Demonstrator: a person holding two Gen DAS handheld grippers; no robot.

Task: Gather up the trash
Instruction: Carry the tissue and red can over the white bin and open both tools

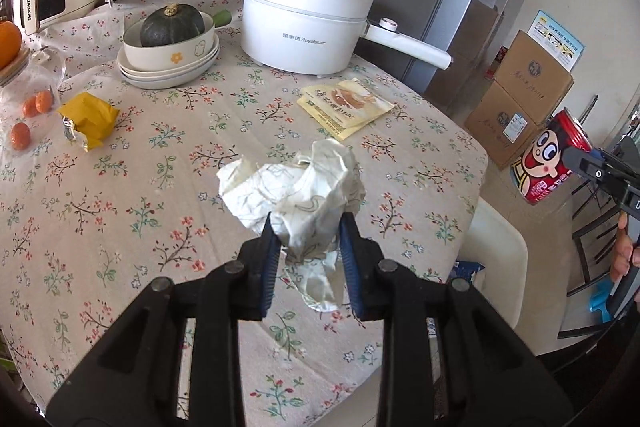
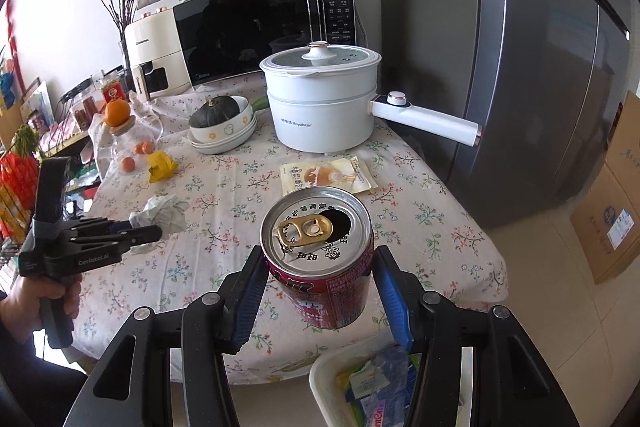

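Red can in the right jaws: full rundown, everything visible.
The red can is a metal drink can with a silver top, a gold pull tab and an open mouth, so it is already opened. A cartoon face is printed on its side. It tilts slightly, clamped by its sides in the right gripper, lifted off the floral tablecloth, with a white bin of wrappers below it.

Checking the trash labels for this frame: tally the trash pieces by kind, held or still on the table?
Crumpled paper: 1, held in the left gripper
Drink can: 1, held in the right gripper
Yellow wrapper: 1, on the table
Flat snack packet: 1, on the table
Total: 4
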